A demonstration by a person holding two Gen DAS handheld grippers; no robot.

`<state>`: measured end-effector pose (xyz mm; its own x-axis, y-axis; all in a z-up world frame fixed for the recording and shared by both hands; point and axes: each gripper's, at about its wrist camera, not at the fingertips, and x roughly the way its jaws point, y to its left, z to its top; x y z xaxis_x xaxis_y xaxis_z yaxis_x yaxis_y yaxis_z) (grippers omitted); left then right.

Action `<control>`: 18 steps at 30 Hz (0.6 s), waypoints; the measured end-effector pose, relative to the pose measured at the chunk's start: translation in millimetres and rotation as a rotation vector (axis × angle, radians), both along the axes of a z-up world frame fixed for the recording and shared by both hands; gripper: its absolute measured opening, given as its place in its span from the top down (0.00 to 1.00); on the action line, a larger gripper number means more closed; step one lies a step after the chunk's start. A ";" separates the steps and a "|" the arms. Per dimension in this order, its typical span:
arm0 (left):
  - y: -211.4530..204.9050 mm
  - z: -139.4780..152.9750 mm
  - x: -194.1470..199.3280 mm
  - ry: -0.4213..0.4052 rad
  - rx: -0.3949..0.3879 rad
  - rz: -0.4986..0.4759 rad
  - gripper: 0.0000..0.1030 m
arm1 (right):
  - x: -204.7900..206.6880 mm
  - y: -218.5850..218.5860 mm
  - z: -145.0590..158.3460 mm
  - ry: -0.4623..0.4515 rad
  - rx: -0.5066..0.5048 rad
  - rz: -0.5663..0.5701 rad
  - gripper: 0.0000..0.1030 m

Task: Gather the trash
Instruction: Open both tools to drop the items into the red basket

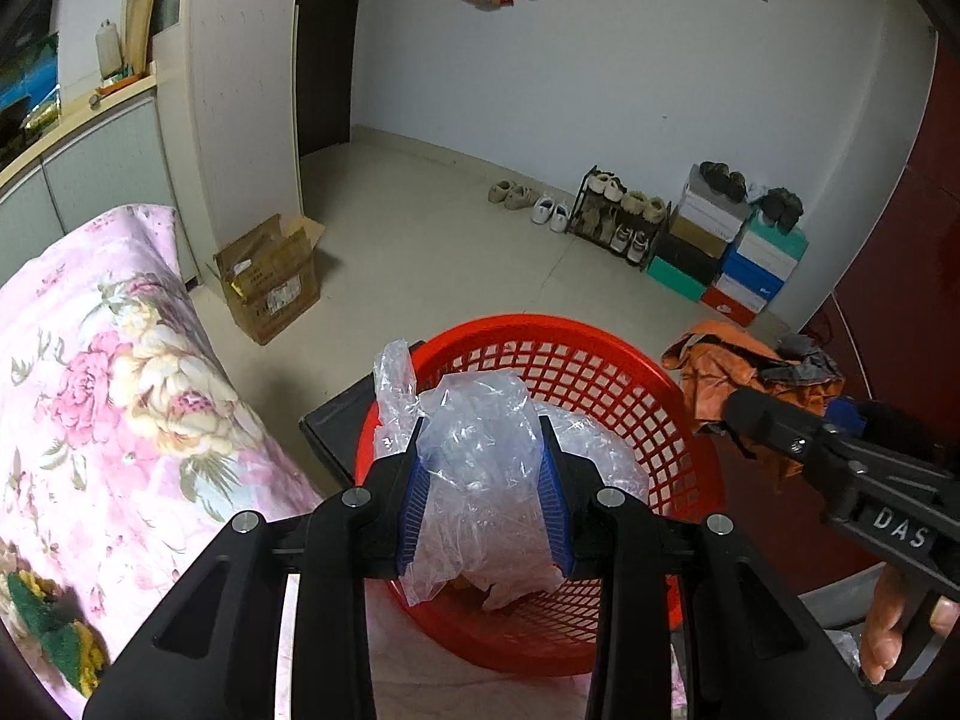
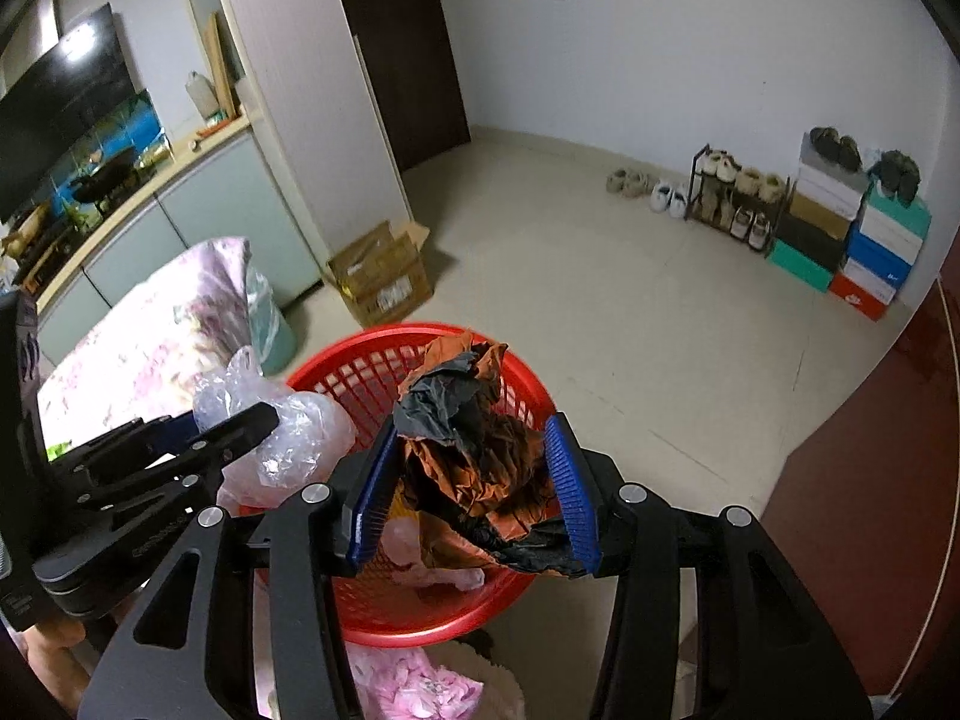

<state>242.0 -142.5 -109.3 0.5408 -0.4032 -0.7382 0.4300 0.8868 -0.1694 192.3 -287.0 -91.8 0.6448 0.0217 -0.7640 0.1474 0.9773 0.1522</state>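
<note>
- We find the left claw (image 1: 483, 480) closed on a crumpled clear bag (image 1: 480, 450); both blue pads (image 1: 555, 510) press into its sides, and the jaws stand only as far apart as the wad allows.
- We find the right claw (image 2: 474, 489) closed the same way on a crumpled orange-and-black wrapper (image 2: 480, 456), which bulges above and hangs below the pads.
- Both pieces of trash hang over the red basket (image 1: 606, 372). The clear bag sits over the basket's near-left part, with one loose flap (image 1: 393, 369) rising over the left rim. The wrapper sits nearer the basket's middle.
- We judge the coming move to be a release. It turns on one relation: each load lies straight below and ahead of its claw, with the basket's mouth beneath it. The wrapper looks squarely over the opening; the bag, closer to the rim, could catch or spill outside.
- The bag's long axis runs roughly along the claw's fingers; the wrapper is too bunched to give an axis.
- The left view shows the right claw from the side, with a hand (image 1: 900, 624) on its grip, and a dark box edge (image 1: 330, 426) behind the basket.
- The right view alone shows paper already lying in the basket's bottom (image 2: 432, 570), and the left claw (image 2: 240, 426) beside it with the bag.
- A floral bed (image 1: 120, 390) lies left of the basket.
</note>
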 end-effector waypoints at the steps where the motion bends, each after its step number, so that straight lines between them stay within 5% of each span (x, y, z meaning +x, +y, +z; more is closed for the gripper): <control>1: -0.3 -1.6 -0.1 0.003 0.001 -0.002 0.68 | 0.9 0.4 -2.3 0.005 -0.002 0.002 0.54; 6: 0.7 -4.7 0.8 0.018 -0.006 -0.002 0.61 | 5.0 -2.4 -13.2 0.035 0.014 0.002 0.49; 12: 9.9 1.6 -4.6 -0.013 -0.005 0.021 0.35 | 1.4 -6.3 -11.2 0.033 0.034 -0.005 0.45; 18: 26.6 18.4 -9.9 -0.056 0.000 0.066 0.27 | -9.1 -6.9 1.5 0.000 0.030 -0.008 0.45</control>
<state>232.1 -116.0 -90.8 0.6063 -0.3655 -0.7062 0.3793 0.9135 -0.1471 183.2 -293.9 -90.3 0.6453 0.0395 -0.7629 0.1551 0.9711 0.1815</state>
